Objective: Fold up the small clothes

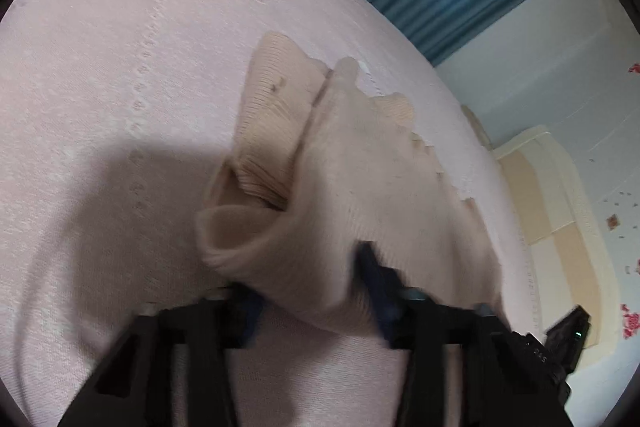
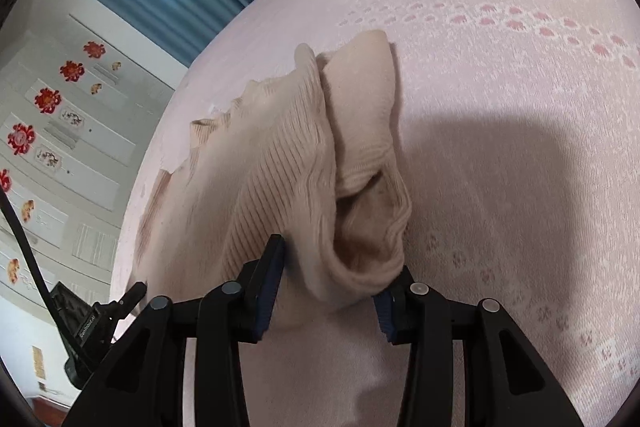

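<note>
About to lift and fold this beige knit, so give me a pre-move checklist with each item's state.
1. Left gripper pinching the beige knit garment: ok.
2. Right gripper pinching its edge: ok.
3. Garment spread flat: not ok, bunched and rolled.
4. Pink bedspread beyond it free for laying down: ok.
5. Single layer caught in each grip: cannot tell.

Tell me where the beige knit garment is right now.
The beige knit garment lies bunched on the pink bedspread, centre of both wrist views, its near edge between each gripper's fingers.
</note>
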`<action>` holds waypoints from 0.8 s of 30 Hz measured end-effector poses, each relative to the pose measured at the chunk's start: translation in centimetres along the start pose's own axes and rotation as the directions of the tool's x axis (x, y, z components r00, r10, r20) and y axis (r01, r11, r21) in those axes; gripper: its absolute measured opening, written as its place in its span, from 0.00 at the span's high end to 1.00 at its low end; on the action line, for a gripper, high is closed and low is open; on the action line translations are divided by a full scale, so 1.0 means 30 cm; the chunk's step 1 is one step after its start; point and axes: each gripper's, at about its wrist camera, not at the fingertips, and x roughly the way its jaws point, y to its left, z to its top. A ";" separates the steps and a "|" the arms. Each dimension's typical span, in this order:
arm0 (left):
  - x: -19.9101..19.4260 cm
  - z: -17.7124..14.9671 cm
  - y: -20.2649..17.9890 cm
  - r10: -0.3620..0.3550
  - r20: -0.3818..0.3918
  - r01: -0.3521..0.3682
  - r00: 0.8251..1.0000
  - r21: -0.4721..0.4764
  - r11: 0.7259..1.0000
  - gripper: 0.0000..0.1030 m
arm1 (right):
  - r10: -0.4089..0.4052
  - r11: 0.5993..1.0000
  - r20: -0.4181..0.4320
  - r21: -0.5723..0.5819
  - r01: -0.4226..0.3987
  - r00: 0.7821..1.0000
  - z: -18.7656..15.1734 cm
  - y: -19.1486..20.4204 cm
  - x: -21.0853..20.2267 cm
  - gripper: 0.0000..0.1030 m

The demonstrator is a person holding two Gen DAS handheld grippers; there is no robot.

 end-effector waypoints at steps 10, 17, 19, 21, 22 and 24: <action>-0.055 -0.033 -0.025 -0.005 0.043 0.004 0.999 0.018 1.000 0.91 | 0.027 0.997 0.084 -0.080 -0.020 0.996 -0.013 0.047 -0.082 0.92; -0.148 -0.132 -0.059 -0.007 0.036 0.004 0.999 0.084 0.996 0.91 | 0.017 0.995 0.089 -0.100 -0.008 0.996 -0.061 0.019 -0.200 0.92; -0.187 -0.193 -0.067 -0.006 0.030 0.003 1.000 0.107 0.994 0.91 | 0.014 0.995 0.099 -0.099 -0.004 0.995 -0.087 0.006 -0.247 0.92; -0.234 -0.264 -0.070 0.006 0.027 -0.010 1.000 0.130 0.991 0.91 | 0.024 0.997 0.099 -0.081 -0.016 0.995 -0.120 -0.014 -0.289 0.92; -0.260 -0.286 -0.066 0.009 0.029 -0.013 1.000 0.139 0.990 0.91 | 0.025 0.998 0.094 -0.067 -0.019 0.995 -0.146 -0.031 -0.318 0.92; -0.309 -0.346 -0.068 0.015 0.037 -0.021 0.999 0.159 0.987 0.91 | 0.030 0.998 0.083 -0.055 -0.025 0.996 -0.192 -0.056 -0.362 0.92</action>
